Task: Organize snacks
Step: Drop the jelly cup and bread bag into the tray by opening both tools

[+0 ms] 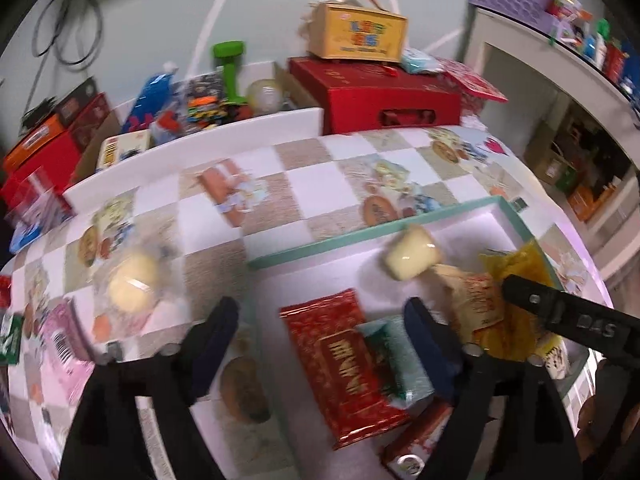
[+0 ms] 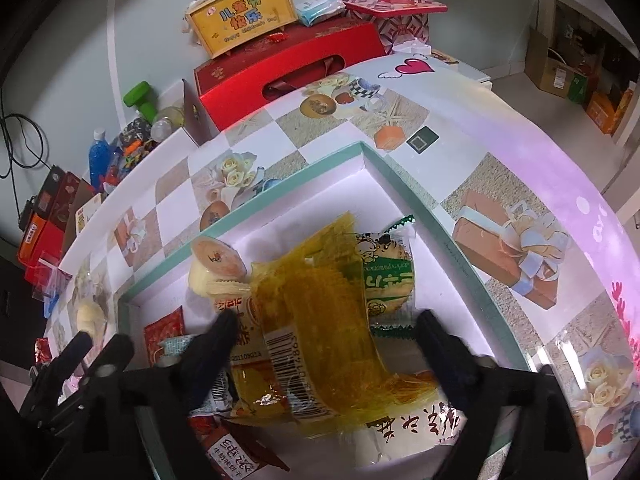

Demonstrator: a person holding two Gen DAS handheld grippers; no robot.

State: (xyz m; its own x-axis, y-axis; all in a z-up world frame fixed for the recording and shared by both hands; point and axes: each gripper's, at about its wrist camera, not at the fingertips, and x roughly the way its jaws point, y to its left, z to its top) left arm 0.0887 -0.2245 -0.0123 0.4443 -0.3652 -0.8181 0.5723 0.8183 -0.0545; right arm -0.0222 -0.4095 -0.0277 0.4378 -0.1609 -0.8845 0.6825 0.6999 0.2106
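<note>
A teal-rimmed white box point(image 1: 320, 243) point(image 2: 452, 236) sits on the patterned table and holds several snacks. In it lie a red packet point(image 1: 344, 364), a teal packet point(image 1: 400, 356), a round pale cake point(image 1: 412, 258) point(image 2: 214, 266), a yellow packet point(image 2: 320, 312) point(image 1: 516, 268) and a green-print packet point(image 2: 386, 276). My left gripper point(image 1: 324, 320) is open and empty above the box's left edge. My right gripper point(image 2: 324, 330) is open over the yellow packet, with fingers on either side of it. A second pale cake point(image 1: 134, 282) point(image 2: 90, 316) lies on the table left of the box.
A pink packet point(image 1: 66, 344) lies at the table's left edge. Behind the table stand a red gift box point(image 1: 376, 94) point(image 2: 288, 64) with a yellow carry box point(image 1: 358, 30) point(image 2: 244, 16) on it, a green dumbbell point(image 1: 230, 72) and a white bin of toys point(image 1: 192, 100).
</note>
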